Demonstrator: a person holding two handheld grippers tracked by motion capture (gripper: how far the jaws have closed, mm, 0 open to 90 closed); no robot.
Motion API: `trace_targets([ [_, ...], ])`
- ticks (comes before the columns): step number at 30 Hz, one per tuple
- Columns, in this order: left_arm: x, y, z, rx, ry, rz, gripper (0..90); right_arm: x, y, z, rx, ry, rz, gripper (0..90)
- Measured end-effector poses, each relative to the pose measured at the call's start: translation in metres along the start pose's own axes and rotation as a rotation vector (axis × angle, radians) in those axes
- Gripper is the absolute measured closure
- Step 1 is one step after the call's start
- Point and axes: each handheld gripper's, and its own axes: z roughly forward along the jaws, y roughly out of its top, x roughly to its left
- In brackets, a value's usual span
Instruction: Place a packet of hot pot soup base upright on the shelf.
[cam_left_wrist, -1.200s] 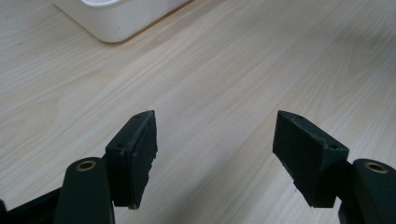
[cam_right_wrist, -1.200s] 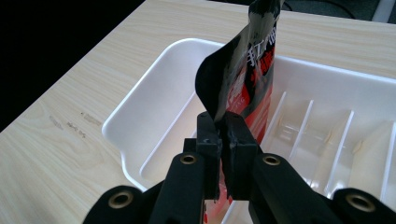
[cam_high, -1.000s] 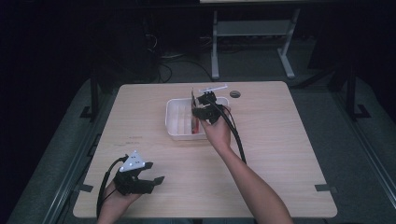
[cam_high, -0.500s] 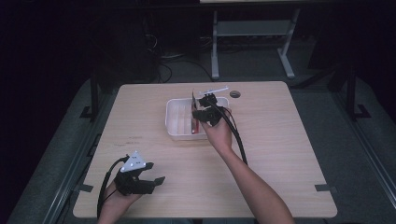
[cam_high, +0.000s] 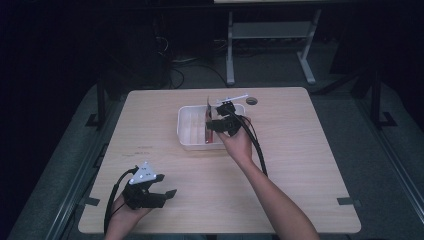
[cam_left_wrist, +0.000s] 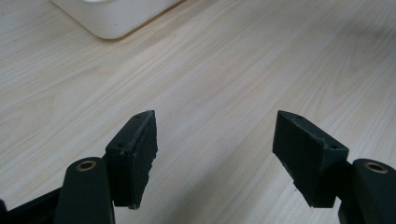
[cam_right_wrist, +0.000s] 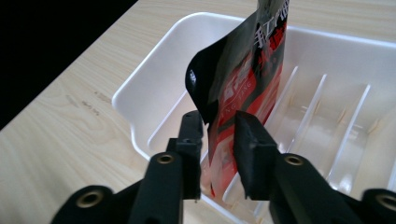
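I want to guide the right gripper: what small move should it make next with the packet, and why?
Probably lower the packet a little further between the ribs of the white tray. The right gripper is shut on it, holding it upright over the tray, while the left gripper rests open, apart.

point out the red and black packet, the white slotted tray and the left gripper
red and black packet (cam_right_wrist: 247, 70), right gripper view, printed face above the jaws
white slotted tray (cam_high: 184, 131), high view, left wall
left gripper (cam_left_wrist: 215, 144), left gripper view, midway between fingertips
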Motion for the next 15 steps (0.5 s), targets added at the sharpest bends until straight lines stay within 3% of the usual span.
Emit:
trace_targets([
  [6,0.000,0.000,0.000,0.000,0.000,-0.003,30.2,-0.004,-0.002,-0.007,-0.006,0.026,0.005,63.6],
  [7,0.000,0.000,0.000,-0.003,0.000,-0.006,30.2,-0.006,-0.002,-0.010,-0.005,0.052,0.015,60.5],
  [15,0.001,-0.001,0.000,0.000,0.003,-0.006,29.9,-0.014,-0.008,-0.023,-0.015,0.107,0.019,53.8],
])
